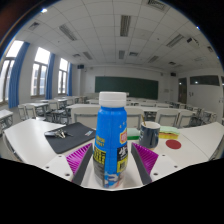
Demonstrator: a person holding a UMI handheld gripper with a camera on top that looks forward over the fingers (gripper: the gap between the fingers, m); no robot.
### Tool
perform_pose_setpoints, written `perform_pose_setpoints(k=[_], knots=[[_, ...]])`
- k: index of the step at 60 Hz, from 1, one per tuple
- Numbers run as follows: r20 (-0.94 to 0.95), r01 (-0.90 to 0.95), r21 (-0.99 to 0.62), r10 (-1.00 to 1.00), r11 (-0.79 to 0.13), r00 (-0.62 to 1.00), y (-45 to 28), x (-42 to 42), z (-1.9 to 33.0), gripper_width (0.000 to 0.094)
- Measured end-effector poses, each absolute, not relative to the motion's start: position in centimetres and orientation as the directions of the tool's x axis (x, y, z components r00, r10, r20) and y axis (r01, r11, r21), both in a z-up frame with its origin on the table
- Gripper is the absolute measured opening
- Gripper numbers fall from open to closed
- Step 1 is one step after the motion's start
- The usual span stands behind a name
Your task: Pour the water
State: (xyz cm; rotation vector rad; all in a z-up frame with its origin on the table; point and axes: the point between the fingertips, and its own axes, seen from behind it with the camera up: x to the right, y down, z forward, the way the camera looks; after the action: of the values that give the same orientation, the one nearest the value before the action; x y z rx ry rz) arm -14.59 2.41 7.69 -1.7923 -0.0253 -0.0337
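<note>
A blue plastic bottle [111,140] with a white cap and a yellow-and-blue label stands upright between my fingers. My gripper [112,165] is shut on the bottle's lower half, with the magenta pads [84,158] pressing on either side. A small dark cup with a pale band [150,133] stands on the white table [30,140], just beyond the right finger.
A dark notebook with a pen [68,138] lies on the table beyond the left finger. A red disc [173,144] lies right of the cup. Rows of classroom desks [50,108] and a green blackboard [126,87] fill the room behind.
</note>
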Motion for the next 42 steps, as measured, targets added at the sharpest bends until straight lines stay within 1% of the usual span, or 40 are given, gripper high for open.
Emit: perform_pose_setpoints(k=[2,3,4,6,8,11,15,19,26,32,35,38,42], knots=[[0.038,0.033,-0.98,-0.019,-0.198,0.999,3.5,-14.6,7.8,0.0816],[0.04,0.035,-0.981,-0.025,-0.191,0.999,4.3,-14.6,7.4,0.0798],[0.043,0.036,-0.981,-0.032,-0.191,0.999,4.6,-14.6,7.3,0.0759],[0.04,0.034,-0.98,-0.025,-0.198,0.999,5.1,-15.0,7.0,0.0587],[0.036,0.029,-0.983,-0.033,-0.18,0.999,5.5,-14.9,7.3,0.0567],[0.053,0.046,-0.982,-0.032,-0.185,0.998,5.5,-14.8,7.1,0.0499],[0.031,0.024,-0.98,-0.029,-0.198,0.999,5.4,-14.6,7.0,0.0436],[0.031,0.027,-0.979,-0.016,-0.204,0.999,5.6,-14.9,6.9,0.0405],[-0.049,-0.048,-0.974,-0.004,-0.22,0.999,6.2,-14.4,7.0,0.0401],[-0.295,-0.277,-0.928,0.038,-0.249,0.955,7.9,-16.1,8.3,0.0402],[-0.421,-0.398,-0.885,0.052,-0.24,0.906,9.2,-15.9,9.6,0.0402],[-0.565,-0.534,-0.811,0.084,-0.237,0.821,10.5,-16.3,11.2,0.0403],[-0.757,-0.717,-0.648,0.114,-0.257,0.643,11.9,-16.7,13.2,0.0403]])
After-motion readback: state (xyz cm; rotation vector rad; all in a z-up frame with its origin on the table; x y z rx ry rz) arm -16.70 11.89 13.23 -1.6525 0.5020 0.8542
